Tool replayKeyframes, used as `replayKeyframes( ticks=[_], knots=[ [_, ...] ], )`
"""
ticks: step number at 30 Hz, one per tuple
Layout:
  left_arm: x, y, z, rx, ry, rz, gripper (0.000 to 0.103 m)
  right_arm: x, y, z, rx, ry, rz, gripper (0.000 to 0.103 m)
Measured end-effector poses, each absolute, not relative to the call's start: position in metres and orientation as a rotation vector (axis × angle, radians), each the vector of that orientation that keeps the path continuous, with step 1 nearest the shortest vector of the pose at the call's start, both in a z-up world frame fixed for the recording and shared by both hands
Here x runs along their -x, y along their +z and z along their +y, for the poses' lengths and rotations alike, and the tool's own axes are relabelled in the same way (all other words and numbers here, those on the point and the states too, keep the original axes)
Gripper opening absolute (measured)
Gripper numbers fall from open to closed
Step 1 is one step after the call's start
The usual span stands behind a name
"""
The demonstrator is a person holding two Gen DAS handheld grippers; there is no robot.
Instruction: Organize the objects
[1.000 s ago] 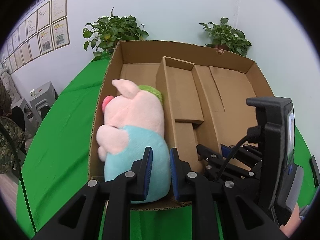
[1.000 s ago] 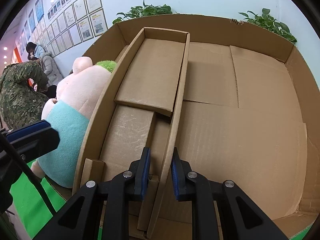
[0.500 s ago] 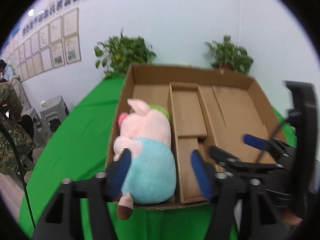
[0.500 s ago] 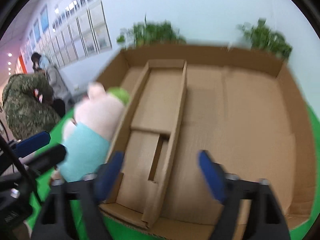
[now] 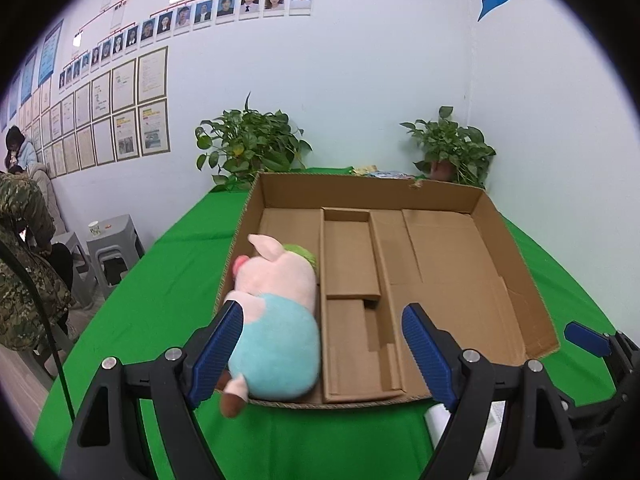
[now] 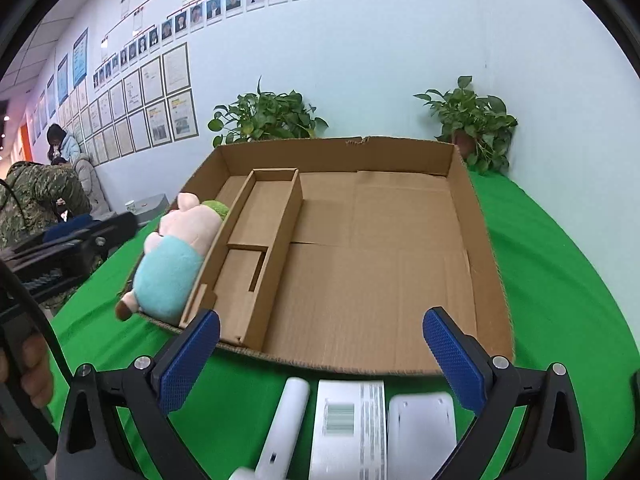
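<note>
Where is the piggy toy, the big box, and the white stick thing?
Piggy toy (image 5: pixel 280 344), left wrist view, blue belly.
Big box (image 6: pixel 478 240), right wrist view, right wall.
White stick thing (image 6: pixel 286 424), right wrist view, middle of its body.

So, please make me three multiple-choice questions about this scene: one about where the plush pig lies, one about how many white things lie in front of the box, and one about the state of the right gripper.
1. Where in the cardboard box does the plush pig lie?
A. In the narrow compartment along the left wall
B. In the wide right compartment
C. On the green cloth behind the box

2. How many white things lie on the green cloth in front of the box?
A. One
B. Three
C. Five

3. What is between the fingers of the right gripper?
A. The plush pig
B. A cardboard divider
C. Nothing; they stand wide apart

Answers: 1 A, the pig fills the left strip beside the divider. 2 B, a white tube, a labelled packet and a white flat box. 3 C, its jaws are opening with nothing between them.
</note>
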State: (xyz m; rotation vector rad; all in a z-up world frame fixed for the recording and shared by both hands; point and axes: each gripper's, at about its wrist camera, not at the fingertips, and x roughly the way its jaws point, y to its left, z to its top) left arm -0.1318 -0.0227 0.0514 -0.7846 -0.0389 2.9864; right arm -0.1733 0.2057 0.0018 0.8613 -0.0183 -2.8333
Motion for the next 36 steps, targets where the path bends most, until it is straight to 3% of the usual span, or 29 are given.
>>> replayKeyframes(
  ticks=[12,14,15,16,17,18,19,22,24,25,26,27,29,36],
  knots=[
    [0.115,0.047,-0.007,0.781,2.979,-0.027,0.082,0.146,0.004,0.227,-0.901,-2.835,-0.049,0.101],
    [0.116,0.044,-0.008,0.796,2.979,-0.04,0.08,0.146,0.001,0.228,-0.913,-2.831,-0.054,0.093],
    [0.116,0.043,-0.008,0.797,2.976,-0.042,0.079,0.146,0.0,0.229,-0.917,-2.832,-0.055,0.08],
    [0.115,0.042,-0.007,0.794,2.968,-0.043,0.066,0.148,-0.001,0.229,-0.92,-2.835,-0.052,0.071],
    [0.115,0.042,-0.006,0.798,2.957,-0.043,0.041,0.148,-0.002,0.229,-0.924,-2.846,-0.041,0.048],
    [0.116,0.041,-0.006,0.812,2.932,-0.051,0.027,0.148,-0.003,0.229,-0.93,-2.856,-0.021,0.032],
    [0.118,0.039,-0.005,0.835,2.898,-0.068,0.003,0.151,-0.004,0.228,-0.94,-2.858,-0.007,0.03],
    [0.119,0.035,-0.003,0.847,2.886,-0.07,0.004,0.154,-0.007,0.228,-0.951,-2.845,-0.005,0.025],
    [0.117,0.035,-0.001,0.831,2.944,-0.044,0.019,0.153,-0.008,0.229,-0.944,-2.852,0.006,0.026],
    [0.116,0.035,-0.001,0.831,2.962,-0.04,0.054,0.154,-0.008,0.229,-0.946,-2.851,0.0,0.027],
    [0.115,0.035,-0.002,0.819,2.973,-0.052,0.09,0.154,-0.008,0.23,-0.945,-2.859,-0.01,0.037],
    [0.112,0.036,-0.005,0.788,2.986,-0.08,0.095,0.154,-0.009,0.231,-0.95,-2.865,-0.019,0.064],
    [0.109,0.037,-0.009,0.752,2.998,-0.127,0.096,0.156,-0.01,0.235,-0.953,-2.846,-0.055,0.103],
    [0.112,0.034,-0.015,0.791,2.973,-0.126,0.096,0.159,-0.018,0.235,-0.987,-2.844,-0.059,0.102]
  ],
)
